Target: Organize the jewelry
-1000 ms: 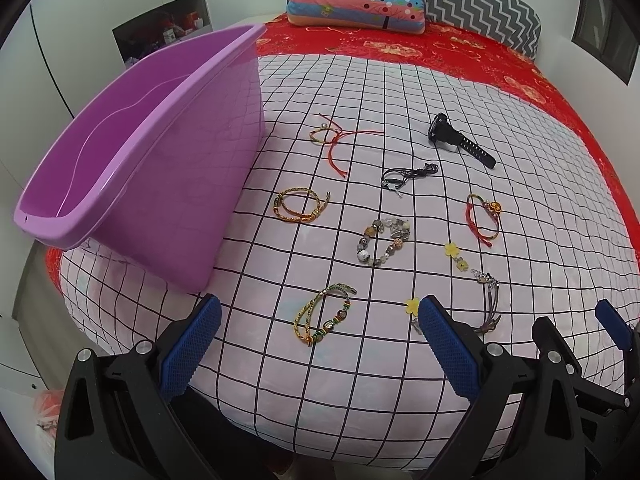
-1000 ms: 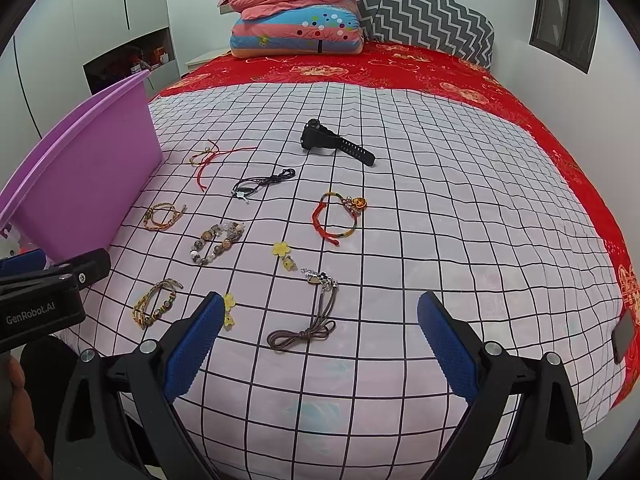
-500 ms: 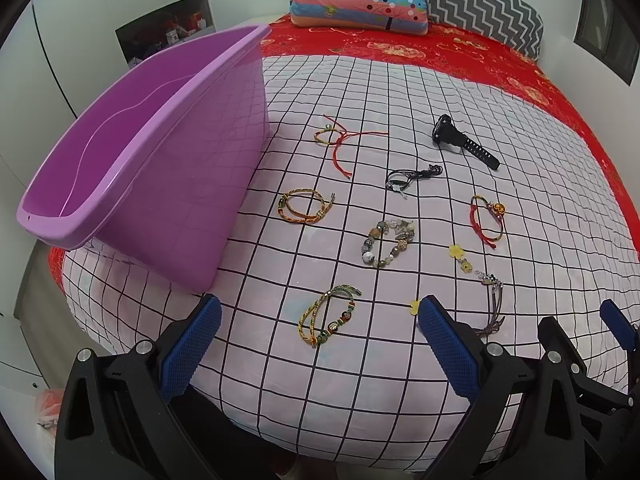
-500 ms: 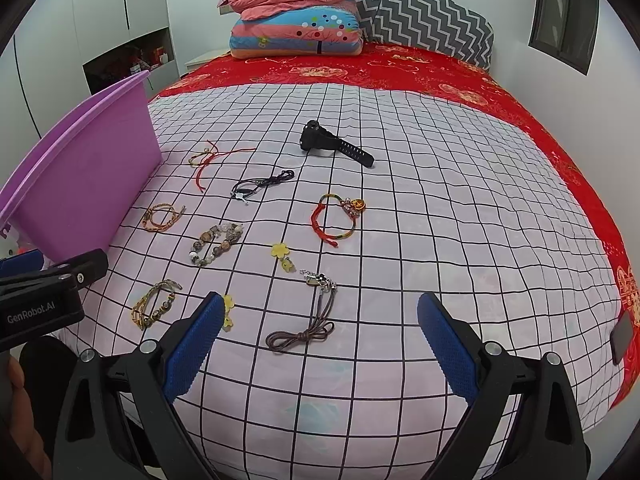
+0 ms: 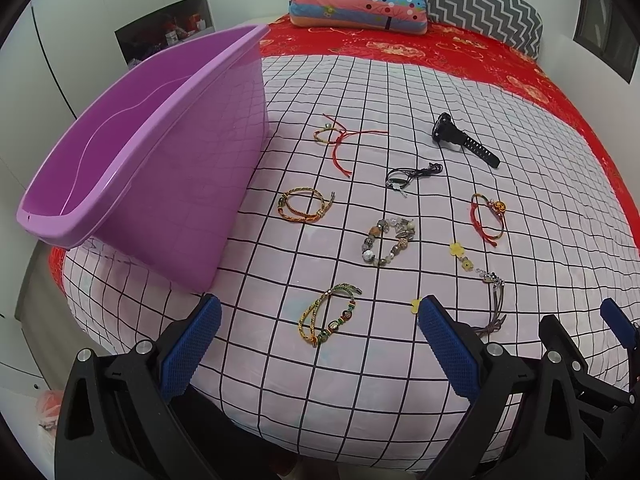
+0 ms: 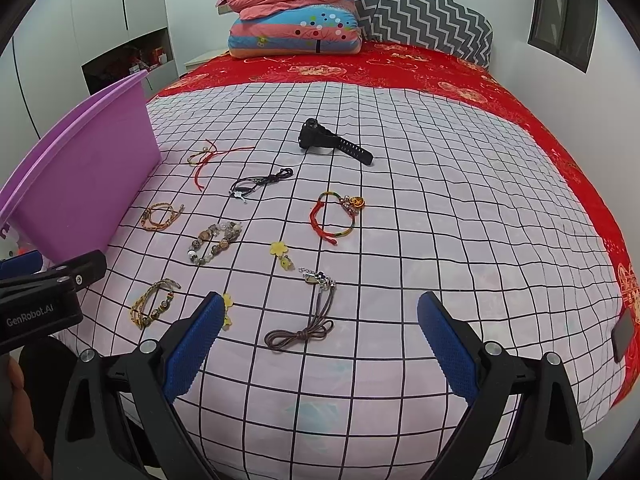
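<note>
A tub [image 5: 160, 184] sits at the bed's [image 6: 460, 240] left edge. Bracelets [image 5: 388, 240] lie scattered to its right, a watch [image 6: 332, 145] behind them, pillows [image 6: 296, 32] farthest back.

Black tongs [image 6: 318, 344], blue textured pads [image 6: 192, 346]

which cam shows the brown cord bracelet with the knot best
The right wrist view: the brown cord bracelet lies whole between that gripper's open fingers, knot, loops and silver charms all clear. In the left wrist view the brown cord bracelet sits at the right, and the left gripper's right finger hides part of its knotted end.
</note>
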Motion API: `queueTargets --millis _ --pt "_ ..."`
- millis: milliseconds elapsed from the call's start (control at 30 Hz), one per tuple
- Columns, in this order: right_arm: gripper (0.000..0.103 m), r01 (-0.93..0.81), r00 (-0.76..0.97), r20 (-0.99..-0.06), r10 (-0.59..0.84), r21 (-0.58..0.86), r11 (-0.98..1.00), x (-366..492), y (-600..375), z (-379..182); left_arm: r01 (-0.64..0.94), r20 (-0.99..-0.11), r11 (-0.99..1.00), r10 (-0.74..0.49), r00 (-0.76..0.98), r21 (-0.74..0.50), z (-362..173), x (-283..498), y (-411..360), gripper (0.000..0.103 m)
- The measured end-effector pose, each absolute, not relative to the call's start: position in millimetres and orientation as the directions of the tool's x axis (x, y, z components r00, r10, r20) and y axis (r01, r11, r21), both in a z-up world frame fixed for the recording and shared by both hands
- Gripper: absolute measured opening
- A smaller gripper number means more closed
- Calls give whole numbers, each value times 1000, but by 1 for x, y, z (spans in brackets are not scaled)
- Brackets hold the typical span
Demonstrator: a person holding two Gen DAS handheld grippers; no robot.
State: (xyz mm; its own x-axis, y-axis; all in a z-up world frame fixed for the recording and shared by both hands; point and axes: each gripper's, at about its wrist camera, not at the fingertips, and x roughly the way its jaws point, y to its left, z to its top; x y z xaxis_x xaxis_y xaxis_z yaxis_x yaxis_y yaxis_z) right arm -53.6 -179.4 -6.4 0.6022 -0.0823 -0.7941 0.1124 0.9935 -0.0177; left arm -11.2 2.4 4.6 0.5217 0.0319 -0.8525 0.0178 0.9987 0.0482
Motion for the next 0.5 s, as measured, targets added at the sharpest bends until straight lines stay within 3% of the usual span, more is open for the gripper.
queueTargets --millis 500 --pt "93 111 606 -792 -77 -12 994 -53 -181 -8 19 -857 999 27 514 43 1 -10 4 97"
